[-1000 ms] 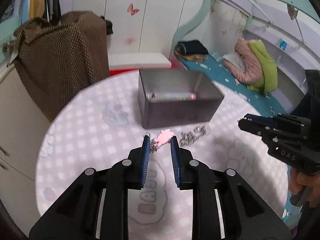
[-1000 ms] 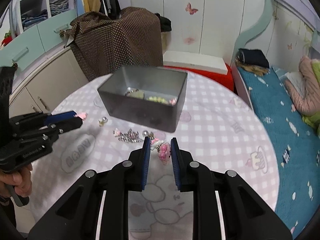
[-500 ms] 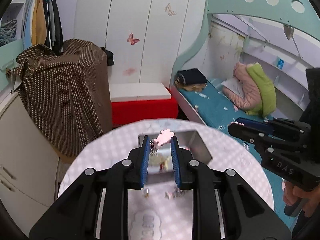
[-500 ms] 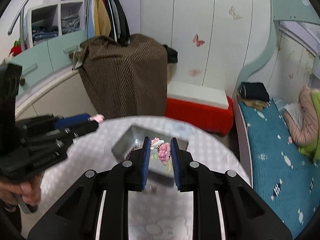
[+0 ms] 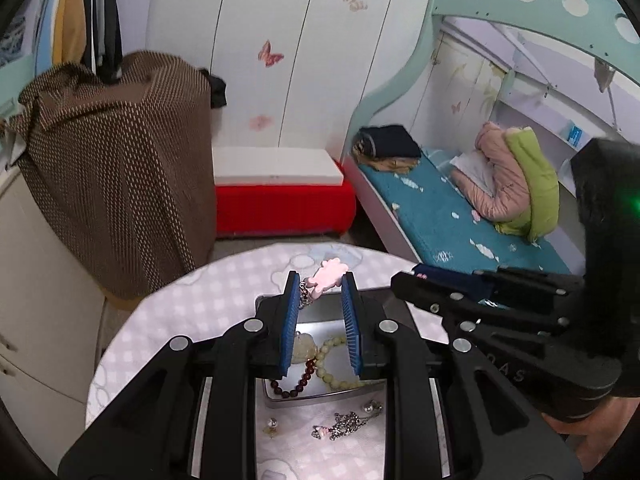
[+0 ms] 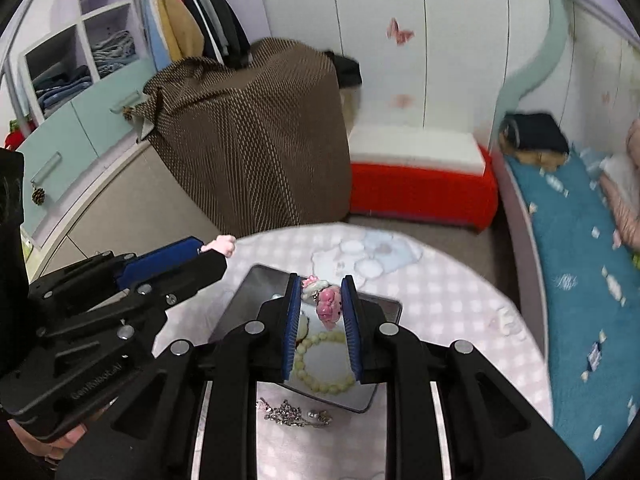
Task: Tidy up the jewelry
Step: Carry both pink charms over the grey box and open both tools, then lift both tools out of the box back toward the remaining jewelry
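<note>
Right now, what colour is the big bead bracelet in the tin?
Pale green bracelet, clearest in the right wrist view.

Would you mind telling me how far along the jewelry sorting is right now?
Done: a pale bead bracelet and a dark red one lie in the metal box. In hand: the left tool grips a pale pink charm, the right tool a pink figure charm, both above the box. Left: a silver chain and pearl earring on the table.

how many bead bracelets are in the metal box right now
2: a pale green bead bracelet on the box floor, and a dark red bead bracelet beside it near the front wall. The claws hide part of the box, so more may be unseen.
</note>
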Demonstrator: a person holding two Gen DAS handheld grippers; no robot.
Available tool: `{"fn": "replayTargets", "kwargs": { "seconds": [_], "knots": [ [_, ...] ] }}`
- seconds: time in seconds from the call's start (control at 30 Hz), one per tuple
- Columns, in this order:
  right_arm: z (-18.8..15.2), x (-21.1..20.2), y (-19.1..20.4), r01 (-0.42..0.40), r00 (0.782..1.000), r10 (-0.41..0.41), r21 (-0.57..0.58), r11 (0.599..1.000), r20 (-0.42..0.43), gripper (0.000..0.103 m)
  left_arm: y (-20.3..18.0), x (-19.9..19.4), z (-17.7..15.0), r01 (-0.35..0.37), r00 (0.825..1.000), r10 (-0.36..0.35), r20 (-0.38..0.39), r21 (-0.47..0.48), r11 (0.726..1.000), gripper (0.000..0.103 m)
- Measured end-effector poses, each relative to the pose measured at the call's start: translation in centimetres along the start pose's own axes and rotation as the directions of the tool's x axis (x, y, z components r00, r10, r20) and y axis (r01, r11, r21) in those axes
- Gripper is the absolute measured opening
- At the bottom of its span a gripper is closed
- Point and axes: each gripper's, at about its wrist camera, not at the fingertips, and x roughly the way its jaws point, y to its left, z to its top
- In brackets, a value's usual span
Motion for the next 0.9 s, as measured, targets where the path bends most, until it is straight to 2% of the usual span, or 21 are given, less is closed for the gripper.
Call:
{"fn": "replayTargets", "kwargs": {
  "seconds": [0.2,0.33,0.4,0.5,0.57,0.63,0.67,0.7,0.8,0.9],
  "knots": [
    [-0.6,1.5,-0.8,-0.018,0.998,0.02,0.05,0.999,-0.053,0.019,0.9,2.8,-0.7,0.005,0.997,-0.006,-0.083,-0.022,1.0,0.022],
    [-0.6,1.7,-1.1,-0.023,0.998,0.027,0.073,0.997,-0.065,0.022,1.2,3.7,-0.9,0.005,0.994,-0.008,-0.11,-0.027,1.0,0.024],
    [-0.5,1.7,-1.4,-0.028,0.997,0.034,0.09,0.996,-0.065,0.042,1.2,3.6,-0.8,0.003,0.994,-0.006,-0.108,-0.026,1.0,0.037],
    [-0.5,1.3,-2.1,-0.011,0.998,0.017,0.107,0.994,-0.052,0.048,1.4,3.1,-0.6,-0.012,0.995,0.008,-0.096,-0.034,0.999,0.054],
    [-0.5,1.0,-2.6,-0.009,0.999,0.014,0.116,0.993,-0.044,0.056,1.7,2.5,-0.6,-0.023,0.997,0.02,-0.075,-0.04,0.999,0.075],
    [-0.5,0.6,-2.9,0.002,1.0,0.001,0.126,0.992,-0.026,0.072,2.1,1.4,-0.5,-0.034,0.999,0.031,-0.041,-0.055,0.998,0.087],
    [-0.5,0.1,-3.0,0.01,1.0,-0.009,0.136,0.991,-0.008,0.086,2.2,0.8,-0.6,-0.039,0.999,0.038,-0.022,-0.057,0.998,0.093],
    [-0.5,-0.3,-3.2,0.021,1.0,-0.023,0.144,0.989,0.01,0.097,2.3,0.3,-0.6,-0.048,0.999,0.048,-0.005,-0.056,0.997,0.095],
    [-0.6,-1.6,-3.5,0.045,0.997,-0.054,0.161,0.986,0.056,0.096,2.2,-1.6,-0.7,-0.116,0.992,0.118,0.045,-0.039,0.992,0.097],
    [-0.6,-3.0,-3.2,0.08,0.99,-0.098,0.165,0.983,0.099,0.096,2.0,-3.6,-1.1,-0.154,0.983,0.157,0.097,-0.042,0.987,0.097]
  ]
}}
